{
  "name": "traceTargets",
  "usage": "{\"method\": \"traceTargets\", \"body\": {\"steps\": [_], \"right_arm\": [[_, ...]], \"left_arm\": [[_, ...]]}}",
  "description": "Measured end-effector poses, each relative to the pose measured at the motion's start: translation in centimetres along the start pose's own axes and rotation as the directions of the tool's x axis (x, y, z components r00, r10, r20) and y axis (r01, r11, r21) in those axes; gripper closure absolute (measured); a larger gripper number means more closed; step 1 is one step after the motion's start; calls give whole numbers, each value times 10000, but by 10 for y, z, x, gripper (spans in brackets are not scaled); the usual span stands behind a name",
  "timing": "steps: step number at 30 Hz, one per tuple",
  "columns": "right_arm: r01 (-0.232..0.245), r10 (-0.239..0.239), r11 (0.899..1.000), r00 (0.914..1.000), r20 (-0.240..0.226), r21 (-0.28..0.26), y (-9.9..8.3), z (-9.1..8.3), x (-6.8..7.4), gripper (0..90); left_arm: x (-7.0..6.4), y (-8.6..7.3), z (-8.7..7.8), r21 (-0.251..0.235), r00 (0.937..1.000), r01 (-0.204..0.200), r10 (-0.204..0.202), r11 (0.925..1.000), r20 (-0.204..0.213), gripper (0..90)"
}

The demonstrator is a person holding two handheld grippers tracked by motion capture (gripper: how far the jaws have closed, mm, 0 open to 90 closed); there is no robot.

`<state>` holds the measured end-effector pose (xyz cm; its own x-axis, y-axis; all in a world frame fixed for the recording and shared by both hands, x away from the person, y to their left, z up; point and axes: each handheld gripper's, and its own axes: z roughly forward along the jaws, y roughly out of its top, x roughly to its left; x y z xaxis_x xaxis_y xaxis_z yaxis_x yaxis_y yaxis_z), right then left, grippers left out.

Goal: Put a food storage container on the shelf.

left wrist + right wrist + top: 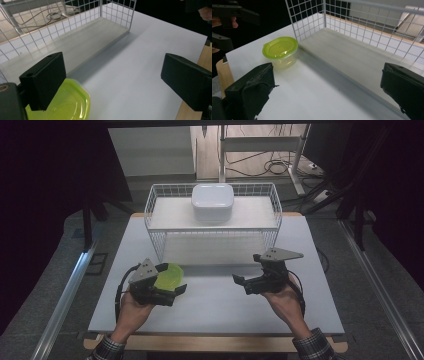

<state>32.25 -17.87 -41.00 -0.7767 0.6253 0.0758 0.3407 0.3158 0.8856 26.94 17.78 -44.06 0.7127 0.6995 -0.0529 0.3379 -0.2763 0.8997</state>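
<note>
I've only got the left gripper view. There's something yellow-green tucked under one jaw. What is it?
Observer: It's a small clear tub with a yellow-green lid. It stands upright on the table by the front corner of the wire rack.
Operator: Is the other gripper holding anything?
Observer: No. The right gripper is open and empty, off to the right of the tub.
Operator: Is anything on that rack? I see bare boards.
Observer: Yes. A white box with rounded corners sits on its upper level, near the middle.
</note>
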Motion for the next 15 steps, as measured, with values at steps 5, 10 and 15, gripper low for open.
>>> {"method": "traceTargets", "body": {"steps": [5,10,15], "right_arm": [[-100,98,9999,9995,-289,-46,-15,-2,3,0],[-316,318,9994,9991,-267,108,-32,-1,6,0],[-361,363,9991,9993,-94,243,-44,-3,9,0]], "left_arm": [[-4,-16,0,237,9997,238,-237,9994,-74,40],[-7,-34,1,543,9996,283,-281,9981,-41,26],[-12,-48,-1,565,9998,136,-126,9983,-184,22]]}}
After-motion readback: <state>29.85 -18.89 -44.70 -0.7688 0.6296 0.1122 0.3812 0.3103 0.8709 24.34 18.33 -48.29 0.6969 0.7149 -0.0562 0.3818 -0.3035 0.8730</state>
